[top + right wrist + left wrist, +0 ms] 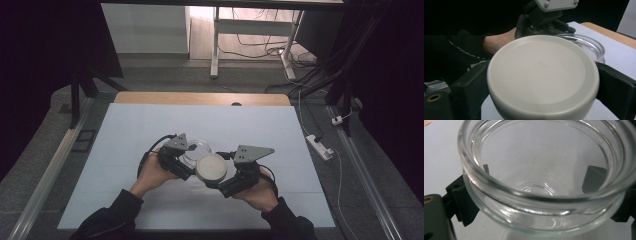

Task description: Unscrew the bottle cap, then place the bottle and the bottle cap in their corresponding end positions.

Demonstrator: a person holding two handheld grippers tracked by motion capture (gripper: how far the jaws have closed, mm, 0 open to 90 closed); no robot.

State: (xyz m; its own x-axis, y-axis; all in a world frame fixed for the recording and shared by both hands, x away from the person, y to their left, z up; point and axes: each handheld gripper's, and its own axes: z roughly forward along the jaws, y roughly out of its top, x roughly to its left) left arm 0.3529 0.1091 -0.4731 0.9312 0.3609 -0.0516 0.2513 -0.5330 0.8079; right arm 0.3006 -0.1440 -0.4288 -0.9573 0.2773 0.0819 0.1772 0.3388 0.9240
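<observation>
A clear glass jar (196,150) stands on the white mat, its mouth open upward. My left gripper (186,159) is shut on the glass jar (544,177); its black jaws press the wall from both sides just below the rim. My right gripper (216,176) is shut on a round off-white lid (211,167), held flat side up beside the jar, to its right and nearer the person. In the right gripper view the lid (542,75) sits between both jaws, with the jar's rim (586,43) and the left gripper (544,17) just behind it.
The white mat (125,140) covers a wooden table whose far edge (200,98) shows. Metal rails run along both sides. A power strip (320,146) and cables lie on the floor at the right. A white desk frame (215,45) stands beyond the table.
</observation>
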